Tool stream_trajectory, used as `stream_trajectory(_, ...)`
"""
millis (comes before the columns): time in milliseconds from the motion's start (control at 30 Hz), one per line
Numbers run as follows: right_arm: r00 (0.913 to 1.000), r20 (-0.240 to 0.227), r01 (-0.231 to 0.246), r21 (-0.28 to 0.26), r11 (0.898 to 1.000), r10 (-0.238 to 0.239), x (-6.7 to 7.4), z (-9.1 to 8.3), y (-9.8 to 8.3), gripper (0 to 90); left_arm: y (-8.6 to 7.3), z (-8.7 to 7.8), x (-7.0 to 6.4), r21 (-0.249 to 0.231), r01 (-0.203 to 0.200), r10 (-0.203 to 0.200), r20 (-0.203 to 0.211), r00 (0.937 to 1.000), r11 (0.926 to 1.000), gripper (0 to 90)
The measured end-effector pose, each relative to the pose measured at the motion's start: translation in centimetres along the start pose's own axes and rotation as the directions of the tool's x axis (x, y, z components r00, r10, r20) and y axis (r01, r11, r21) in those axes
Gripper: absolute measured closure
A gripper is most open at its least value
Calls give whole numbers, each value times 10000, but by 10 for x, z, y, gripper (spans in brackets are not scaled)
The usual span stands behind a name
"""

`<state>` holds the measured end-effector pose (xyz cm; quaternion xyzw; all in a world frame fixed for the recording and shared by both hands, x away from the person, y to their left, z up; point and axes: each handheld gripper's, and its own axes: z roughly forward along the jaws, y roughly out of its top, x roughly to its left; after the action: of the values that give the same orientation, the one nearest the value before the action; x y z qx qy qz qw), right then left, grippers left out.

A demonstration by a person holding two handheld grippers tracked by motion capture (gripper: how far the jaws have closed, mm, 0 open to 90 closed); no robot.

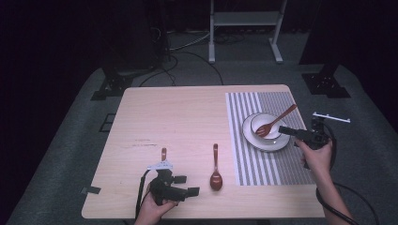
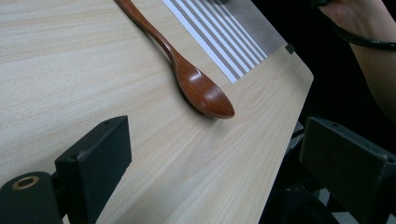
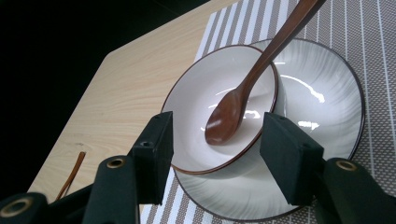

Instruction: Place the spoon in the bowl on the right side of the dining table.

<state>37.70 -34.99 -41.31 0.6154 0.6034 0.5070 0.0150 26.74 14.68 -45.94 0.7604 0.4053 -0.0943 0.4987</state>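
Note:
A white bowl [image 1: 265, 124] sits on a white plate [image 1: 281, 143] on the striped placemat [image 1: 244, 154] at the table's right. In the bowl [image 3: 196, 93] rests a brown wooden spoon [image 3: 233, 105], its handle leaning out over the rim. My right gripper [image 1: 283, 130] points at the plate [image 3: 327, 93] from the right; it [image 3: 219, 119] is open, with nothing between its pads. A second wooden spoon [image 1: 216, 173] lies on the bare table. My left gripper [image 1: 187, 184] stays near the front edge, left of that spoon [image 2: 201, 88], open [image 2: 215, 154] and holding nothing.
A third brown handle [image 1: 164, 153] lies just beyond the left gripper, partly hidden by its grey plate. The table's front right corner [image 2: 299, 70] is close to the spoon. The person's right forearm [image 2: 373, 56] hangs beyond that edge. Stands and cables are on the floor behind.

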Motion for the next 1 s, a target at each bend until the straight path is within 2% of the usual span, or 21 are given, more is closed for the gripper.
stream_trajectory(133,10000,-5,69,116,9999,-69,2,-1,-5,435,-1,1,0,39,-36,36,-4,10000,10000,79)
stream_trajectory(333,9997,-247,82,120,9999,-79,6,-5,-12,431,0,0,0,20,-27,27,-8,10000,10000,79)
stream_trajectory(667,9974,-510,522,373,9979,-503,18,-7,-30,401,-1,0,0,-24,-18,18,-21,10000,10000,78)
stream_trajectory(867,9968,-691,438,517,9977,-401,21,-9,-37,401,-1,0,1,2,-32,32,5,10000,10000,79)
stream_trajectory(1000,9960,-722,561,552,9969,-521,26,-11,-43,401,0,-1,1,-15,-18,18,-8,10000,10000,79)
